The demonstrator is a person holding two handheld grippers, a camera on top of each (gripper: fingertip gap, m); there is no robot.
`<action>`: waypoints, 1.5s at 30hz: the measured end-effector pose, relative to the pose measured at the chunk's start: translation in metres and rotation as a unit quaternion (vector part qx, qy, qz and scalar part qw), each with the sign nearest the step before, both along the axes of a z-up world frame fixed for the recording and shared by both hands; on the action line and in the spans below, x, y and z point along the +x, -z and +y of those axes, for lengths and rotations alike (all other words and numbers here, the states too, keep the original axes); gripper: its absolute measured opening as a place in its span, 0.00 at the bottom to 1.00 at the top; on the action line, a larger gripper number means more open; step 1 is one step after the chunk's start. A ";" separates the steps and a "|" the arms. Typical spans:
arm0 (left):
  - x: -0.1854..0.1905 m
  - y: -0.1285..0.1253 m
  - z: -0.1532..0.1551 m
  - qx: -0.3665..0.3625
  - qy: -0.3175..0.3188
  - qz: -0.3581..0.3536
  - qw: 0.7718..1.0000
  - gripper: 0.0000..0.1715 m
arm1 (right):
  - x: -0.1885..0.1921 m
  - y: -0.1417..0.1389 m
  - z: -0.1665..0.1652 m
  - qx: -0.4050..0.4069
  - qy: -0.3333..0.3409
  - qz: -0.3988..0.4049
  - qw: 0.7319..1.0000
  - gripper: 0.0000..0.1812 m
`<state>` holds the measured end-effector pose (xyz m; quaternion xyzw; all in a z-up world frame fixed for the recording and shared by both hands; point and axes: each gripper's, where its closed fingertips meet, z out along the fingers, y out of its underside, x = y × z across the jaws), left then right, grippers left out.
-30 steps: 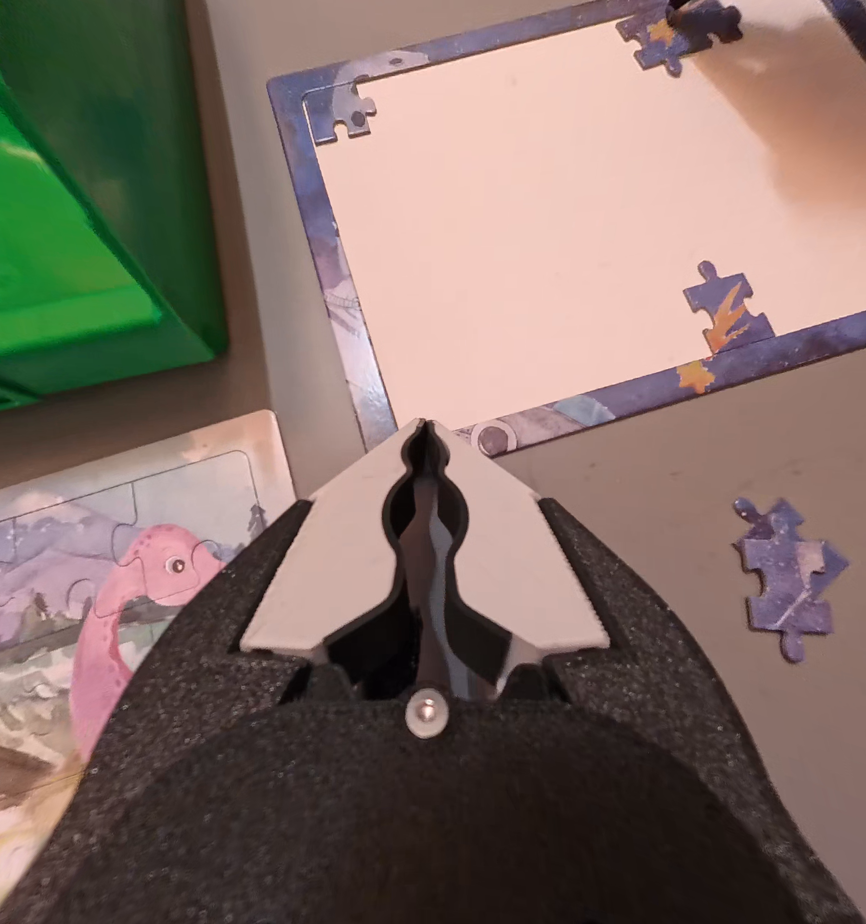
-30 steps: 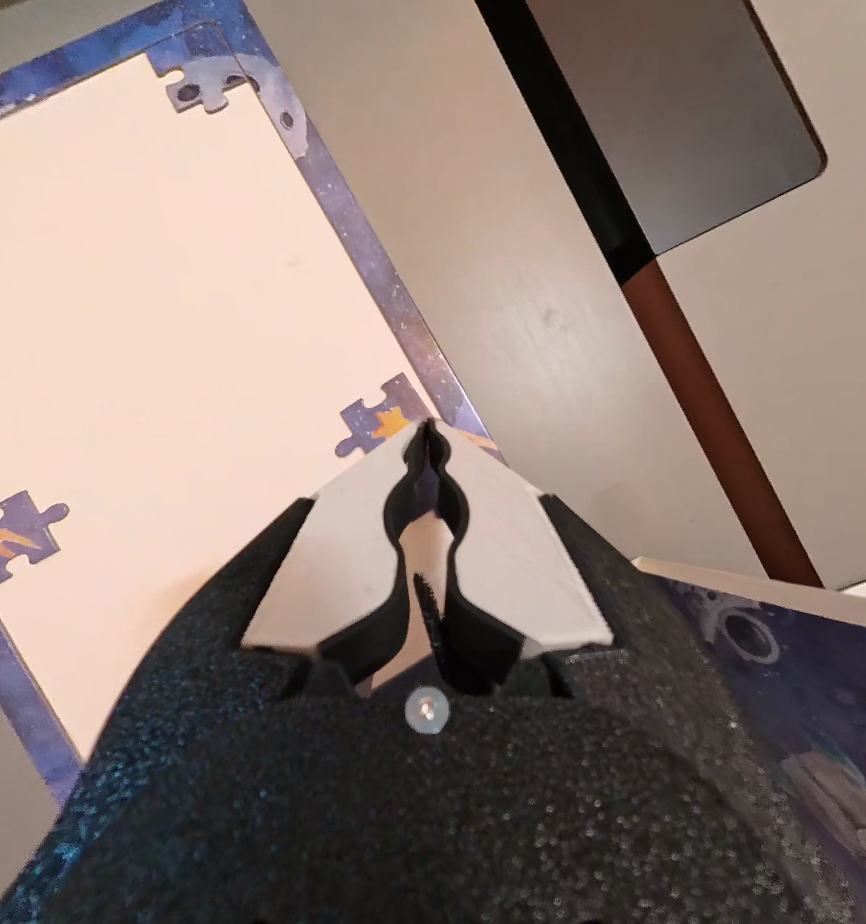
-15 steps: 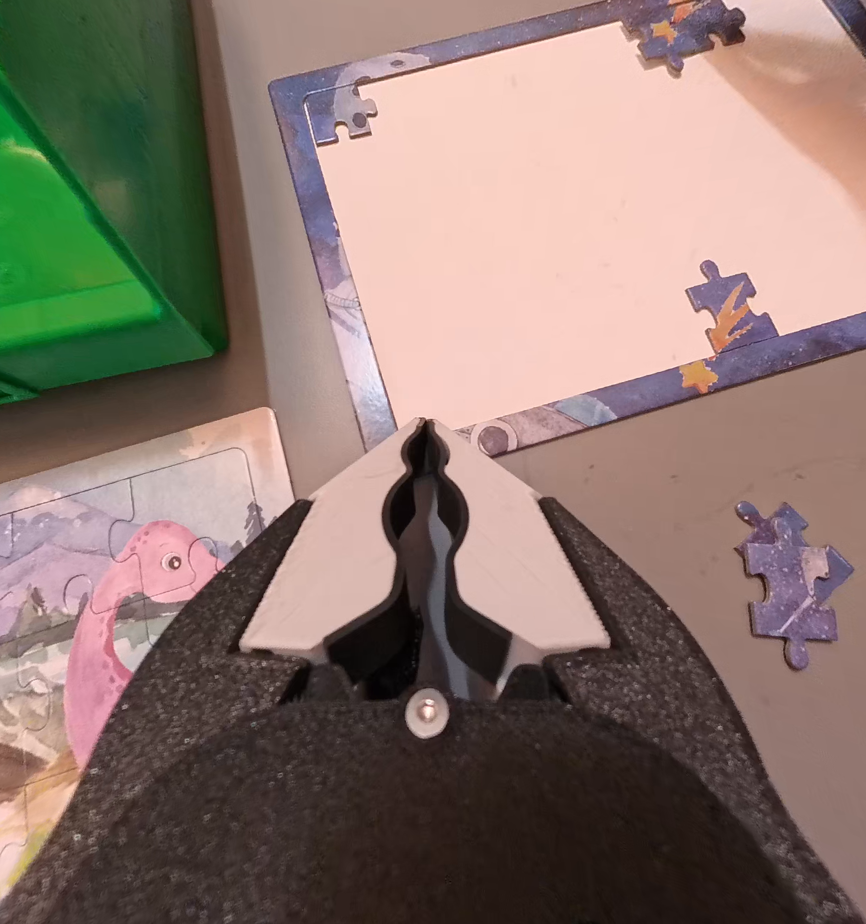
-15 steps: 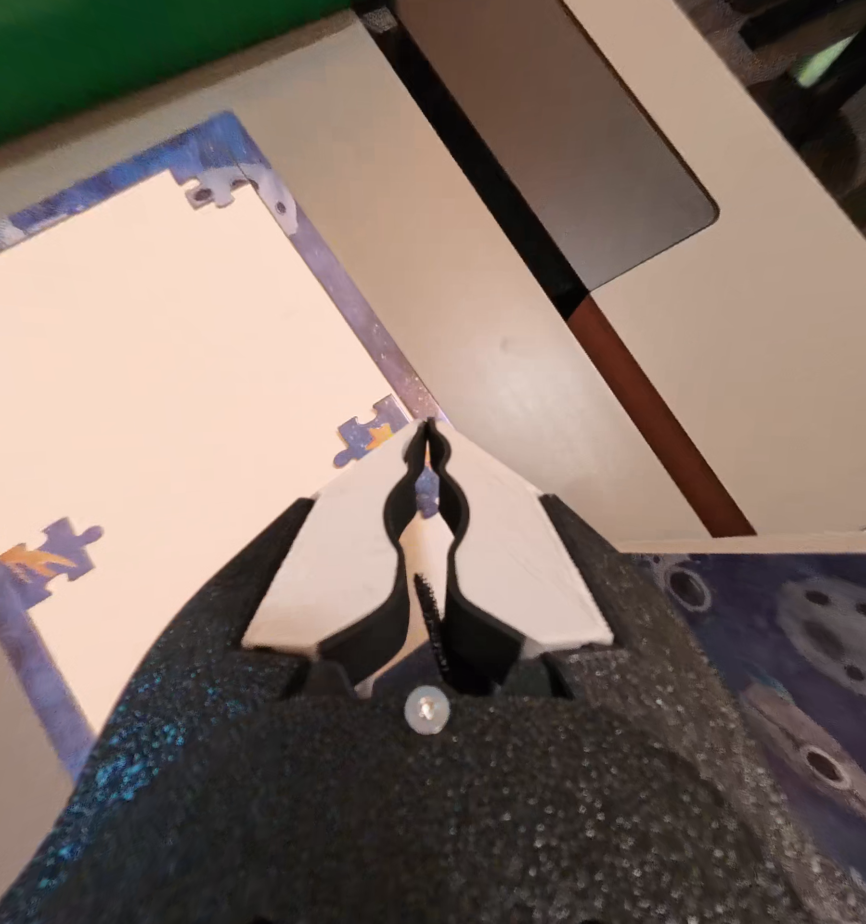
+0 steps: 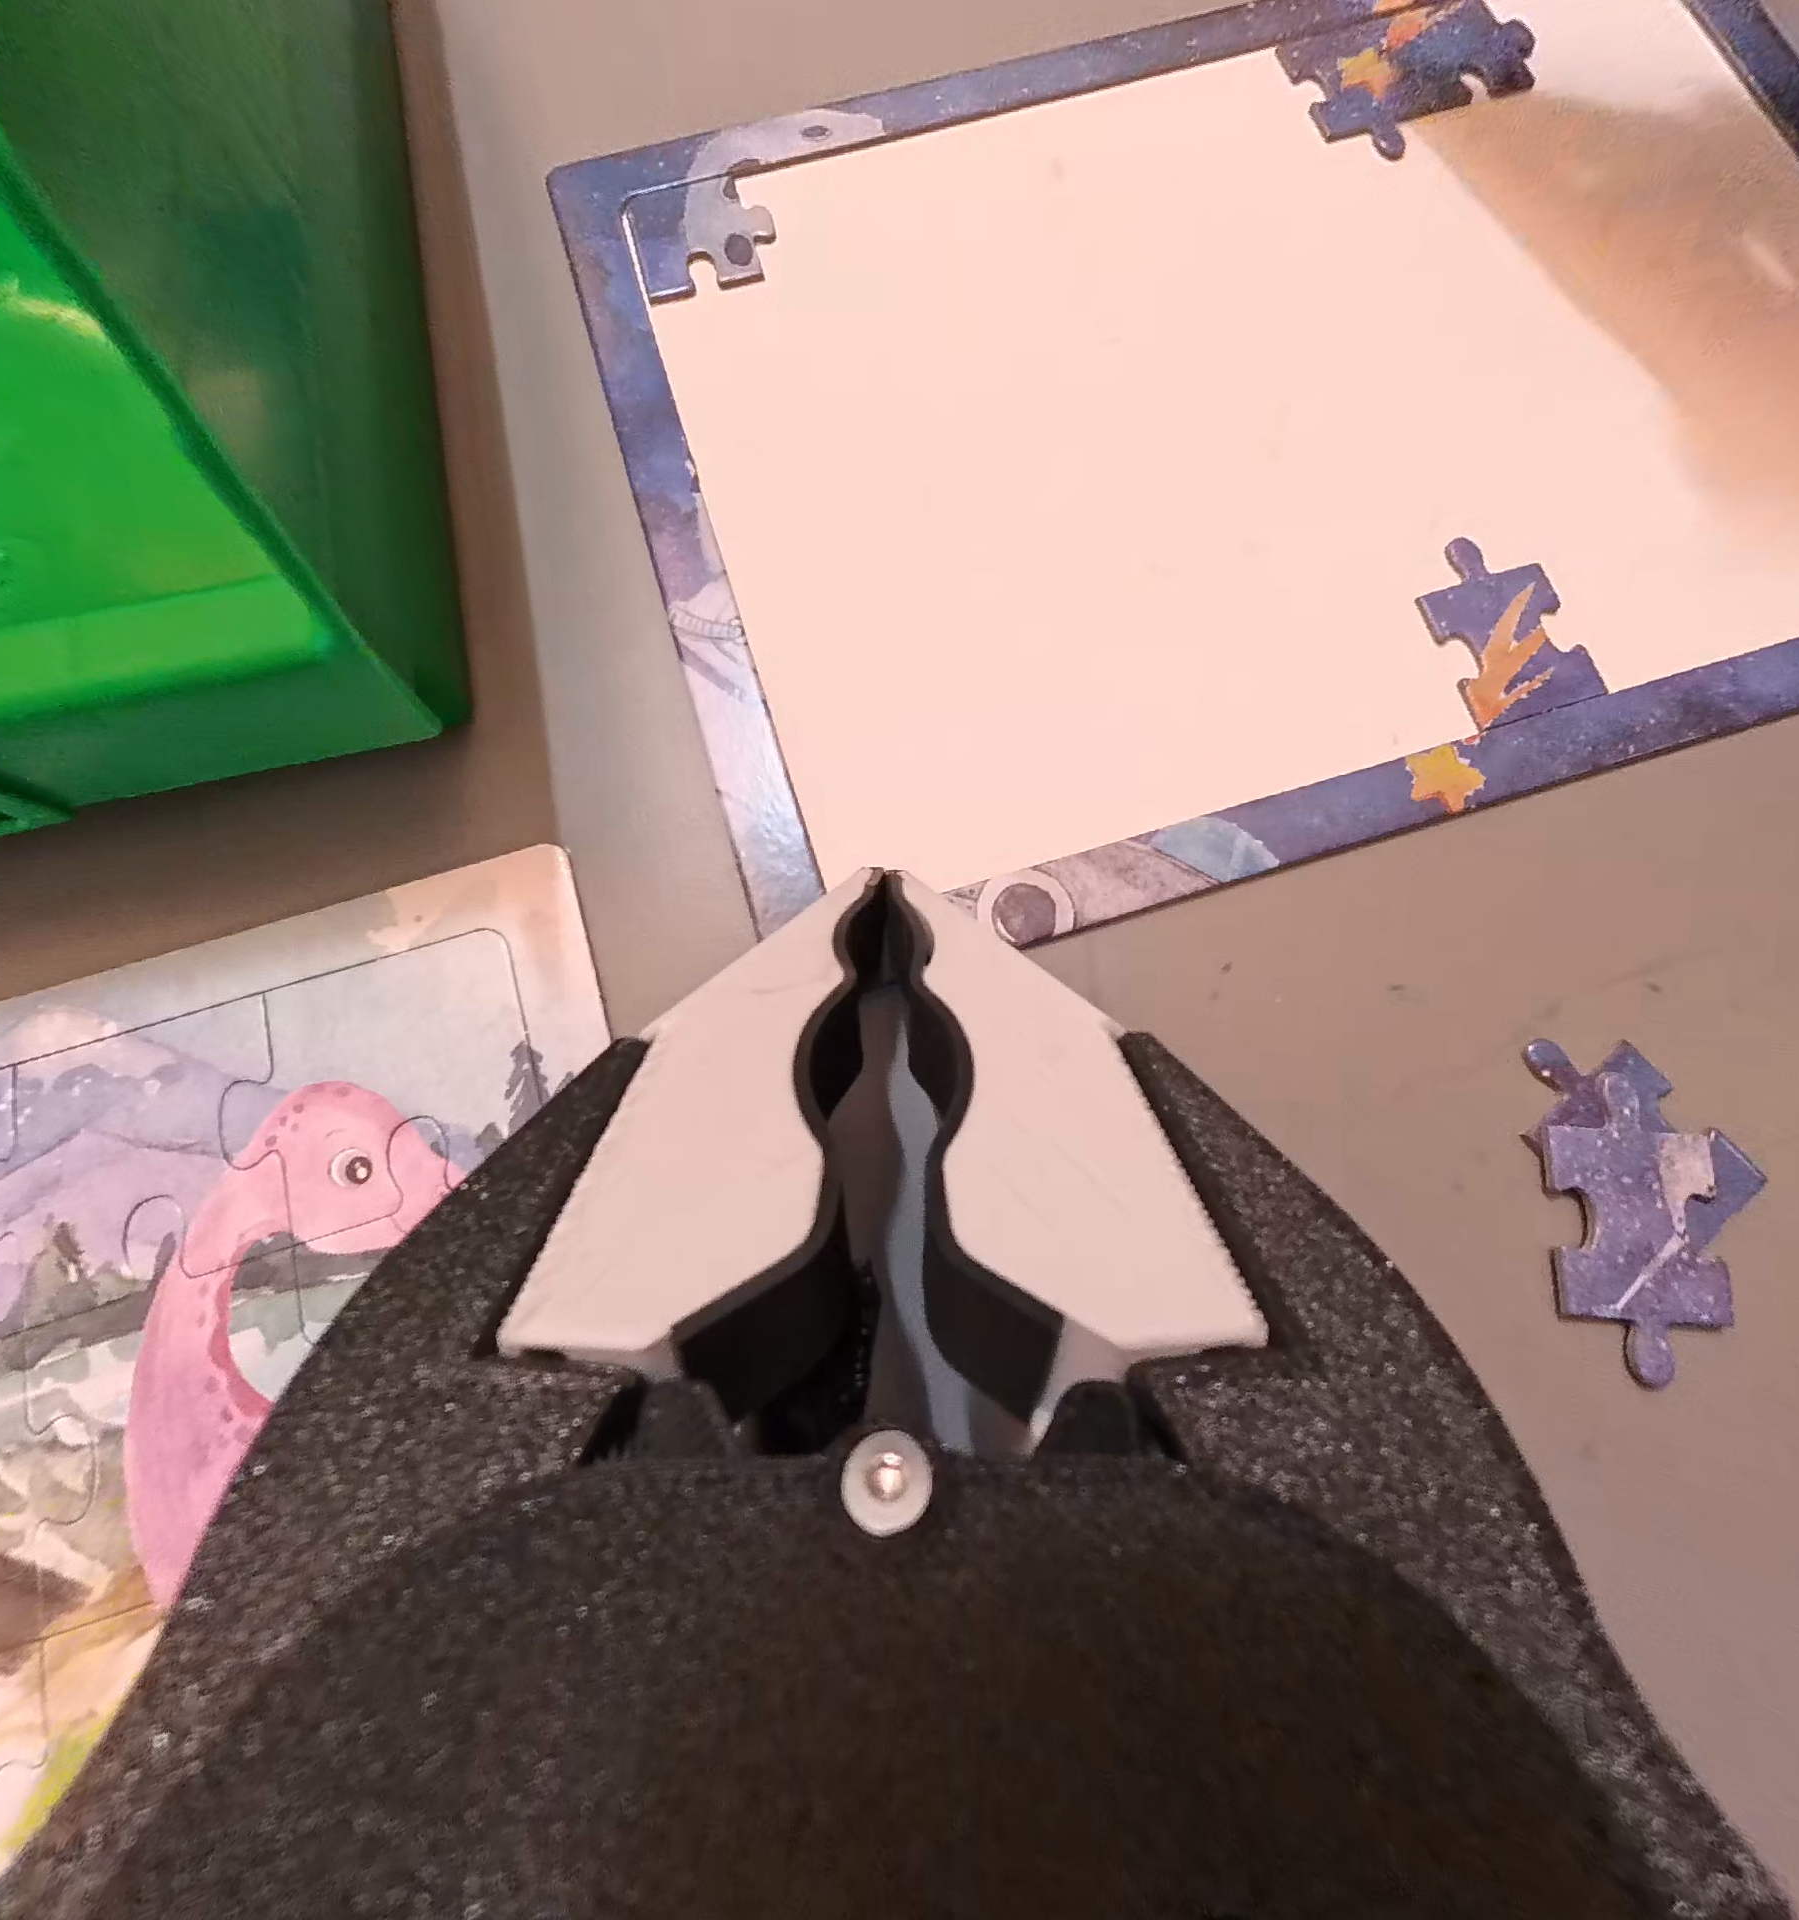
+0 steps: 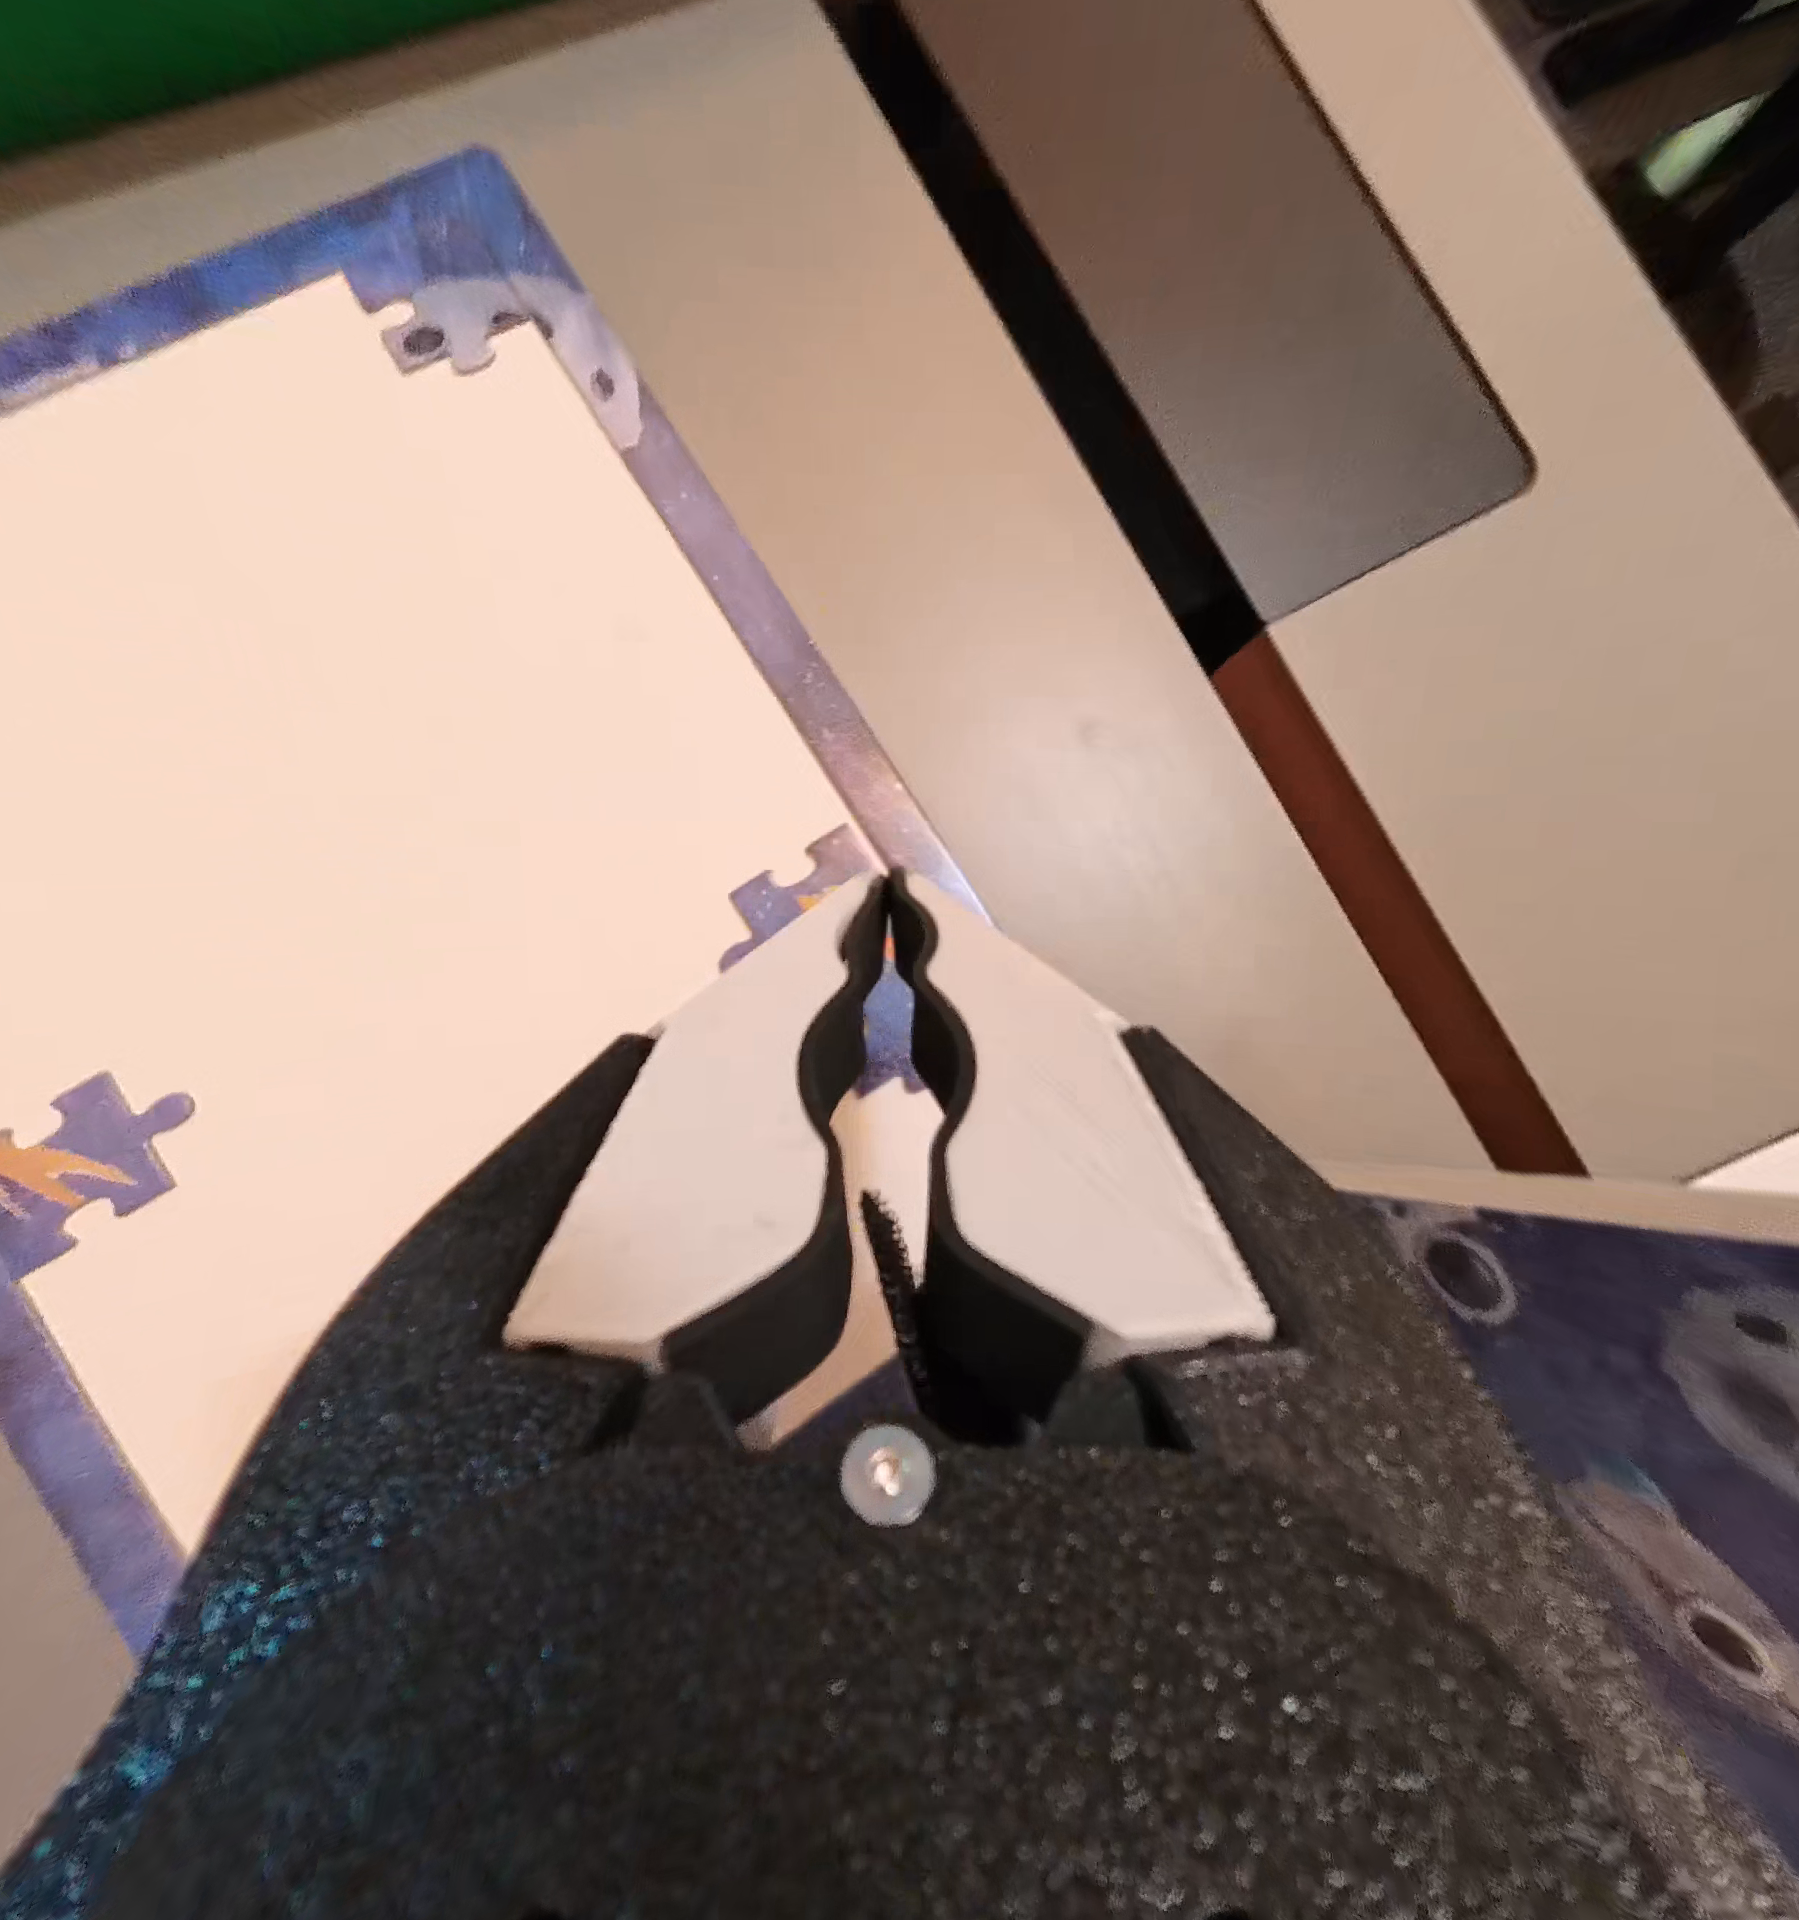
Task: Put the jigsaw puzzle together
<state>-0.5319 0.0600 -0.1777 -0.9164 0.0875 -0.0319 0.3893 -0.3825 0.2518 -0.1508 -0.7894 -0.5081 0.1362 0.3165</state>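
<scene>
With both claws empty and pressed together at the tips, nothing held yet. Left of the left gripper [image 5: 884, 896] — a green plastic bin [image 5: 178, 416] and a finished pink-dinosaur puzzle card [image 5: 199, 1195]. Dead ahead, the blue-bordered cream puzzle tray [image 5: 666, 520], only corners filled. Right and just behind the tips, well apart — a loose dark-blue starry jigsaw piece [image 5: 1643, 1205], long axis running toward and away. Likely nearer the left claw than the right gripper [image 6: 887, 896], poised over the tray's far corner piece [image 6: 781, 894].

I see a beige counter [image 6: 1030, 644] under warm light; past its far edge, a dark gap [image 6: 1061, 343] and another pale surface [image 6: 1601, 831].
</scene>
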 end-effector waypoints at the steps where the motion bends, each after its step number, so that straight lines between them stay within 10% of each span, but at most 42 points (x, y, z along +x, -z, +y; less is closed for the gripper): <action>1: 0.000 0.000 0.000 0.000 0.000 0.000 1.000 0.00 | 0.003 -0.002 0.002 -0.003 0.007 0.004 1.000 0.00; 45: 0.000 0.000 -0.001 -0.001 0.005 -0.005 1.000 0.00 | 0.005 0.027 -0.004 -0.017 0.015 -0.012 1.000 0.00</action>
